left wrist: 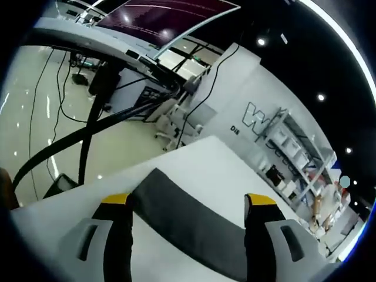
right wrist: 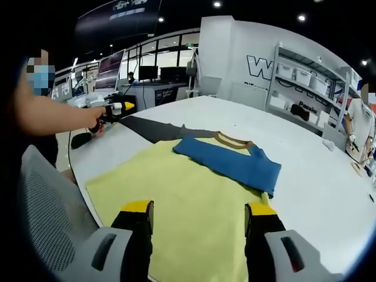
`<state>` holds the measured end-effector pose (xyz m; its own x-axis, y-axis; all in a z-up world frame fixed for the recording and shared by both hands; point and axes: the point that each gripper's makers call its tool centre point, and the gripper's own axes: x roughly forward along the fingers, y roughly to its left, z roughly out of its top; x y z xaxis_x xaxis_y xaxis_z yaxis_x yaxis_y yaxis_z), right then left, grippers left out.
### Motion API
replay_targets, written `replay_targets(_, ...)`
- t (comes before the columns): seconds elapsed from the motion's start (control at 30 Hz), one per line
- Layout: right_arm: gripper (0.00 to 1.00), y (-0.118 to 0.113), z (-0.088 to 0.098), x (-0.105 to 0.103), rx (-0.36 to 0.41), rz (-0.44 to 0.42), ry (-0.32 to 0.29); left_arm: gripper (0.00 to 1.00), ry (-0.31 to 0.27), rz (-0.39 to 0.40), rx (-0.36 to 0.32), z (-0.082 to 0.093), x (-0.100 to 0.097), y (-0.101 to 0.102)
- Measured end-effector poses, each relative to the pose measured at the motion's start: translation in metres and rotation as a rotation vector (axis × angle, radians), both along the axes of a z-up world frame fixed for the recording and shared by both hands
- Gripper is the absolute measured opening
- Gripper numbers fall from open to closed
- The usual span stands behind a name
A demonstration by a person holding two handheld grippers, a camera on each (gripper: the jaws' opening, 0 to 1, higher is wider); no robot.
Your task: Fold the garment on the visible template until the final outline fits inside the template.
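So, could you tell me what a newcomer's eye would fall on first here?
In the right gripper view, the yellow garment spread on the white table, with its blue sleeve folded across near the collar. Beyond it lies a dark grey sleeve, which the left gripper reaches.

Left gripper view sits low and close over the desk (left wrist: 205,158) corner, right gripper view looks across it from the near edge, both catching the dark strip (left wrist: 188,220).

White wall (right wrist: 247,64) behind the table is showing big outlined letters, only a "W" readable, rest hidden by shelving (right wrist: 305,82). Small "DIS"-like marking on wall in left gripper view, too blurred.
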<state>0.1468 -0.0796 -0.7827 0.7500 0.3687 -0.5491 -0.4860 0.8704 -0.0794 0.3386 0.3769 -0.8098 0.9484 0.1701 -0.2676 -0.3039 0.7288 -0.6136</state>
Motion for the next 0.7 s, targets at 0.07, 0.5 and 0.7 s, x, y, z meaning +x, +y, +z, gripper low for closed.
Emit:
replay_targets(0.07,0.61,0.001,0.000,0.000,0.001,0.003,0.000,0.59,0.050,0.022,0.026,-0.008,-0.002,0.007)
replay_targets(0.5,0.57,0.000,-0.006,-0.001,-0.013,0.013,0.022,0.16,0.097,0.140,0.005,-0.027,-0.002,0.032)
replay_targets(0.7,0.56,-0.002,-0.007,-0.002,-0.010,0.004,0.030,0.09,0.147,0.157,0.043,-0.030,-0.004,0.035)
